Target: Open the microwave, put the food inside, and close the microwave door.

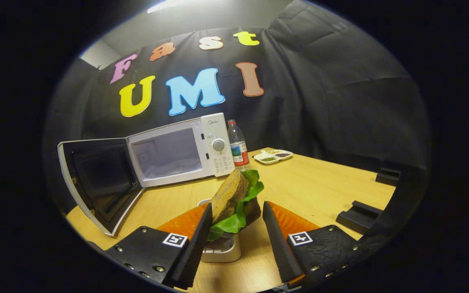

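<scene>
Count: 1 microwave [177,148] with door [98,183] open, 1 bottle [238,148], 1 divided dish [273,156], 1 sandwich [234,199], 1 white holder [222,248] under it. 2 black blocks [358,213] on the table [320,187]. 1 gripper [236,228], 2 fingers, apart either side of the sandwich, contact unclear.

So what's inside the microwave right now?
The microwave stands with its door swung wide open; the visible cavity looks bare. Its lower front corner is hidden behind the door. The sandwich sits between the claw's open fingers, on the table.
</scene>
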Demonstrator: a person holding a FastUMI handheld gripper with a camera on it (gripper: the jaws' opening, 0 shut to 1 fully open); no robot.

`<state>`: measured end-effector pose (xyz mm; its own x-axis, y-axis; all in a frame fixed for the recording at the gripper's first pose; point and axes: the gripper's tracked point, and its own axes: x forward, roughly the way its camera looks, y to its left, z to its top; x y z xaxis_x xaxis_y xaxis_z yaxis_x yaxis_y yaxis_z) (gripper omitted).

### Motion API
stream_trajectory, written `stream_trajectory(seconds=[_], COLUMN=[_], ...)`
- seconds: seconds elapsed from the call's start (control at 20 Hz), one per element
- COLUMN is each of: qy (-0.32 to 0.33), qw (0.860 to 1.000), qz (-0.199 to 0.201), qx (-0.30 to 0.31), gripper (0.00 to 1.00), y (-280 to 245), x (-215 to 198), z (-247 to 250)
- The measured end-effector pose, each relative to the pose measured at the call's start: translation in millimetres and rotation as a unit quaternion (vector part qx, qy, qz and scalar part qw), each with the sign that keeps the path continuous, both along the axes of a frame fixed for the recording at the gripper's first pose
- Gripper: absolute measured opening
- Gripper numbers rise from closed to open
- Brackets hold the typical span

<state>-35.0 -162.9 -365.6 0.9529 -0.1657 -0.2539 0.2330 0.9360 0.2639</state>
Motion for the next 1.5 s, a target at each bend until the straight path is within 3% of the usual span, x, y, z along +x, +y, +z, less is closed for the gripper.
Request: stream_trajectory(seconds=[0.05, 0.1, 0.15, 0.2, 0.25, 0.3, 0.35, 0.65, 1.1, 1.5], qy=[-0.002, -0.005, -0.007, -0.011, -0.014, -0.017, -0.015, -0.028, -0.044, -0.057], qw=[1.000, 1.000, 1.000, 1.000, 0.999, 0.999, 0.999, 0.999, 0.994, 0.986], qz=[0.004, 0.008, 0.013, 0.018, 0.022, 0.022, 0.026, 0.027, 0.073, 0.116], qx=[0.007, 0.009, 0.008, 0.017, 0.023, 0.031, 0.029, -0.007, -0.065, -0.109], gripper=[0.64, 0.63, 0.50, 0.50, 0.33, 0.33, 0.22, 0.22, 0.22, 0.22], y=[0.9, 1.4, 1.4, 4.6, 3.3, 1.4, 5.6, 11.6, 56.4, 114.8], x=[6.5, 6.3, 9.2, 10.3, 9.5, 8.0, 8.2, 7.7, 25.6, 94.0], z=[0.0, 3.7, 5.9, 7.9, 11.6, 14.1, 12.7, 36.6, 82.0, 117.9])
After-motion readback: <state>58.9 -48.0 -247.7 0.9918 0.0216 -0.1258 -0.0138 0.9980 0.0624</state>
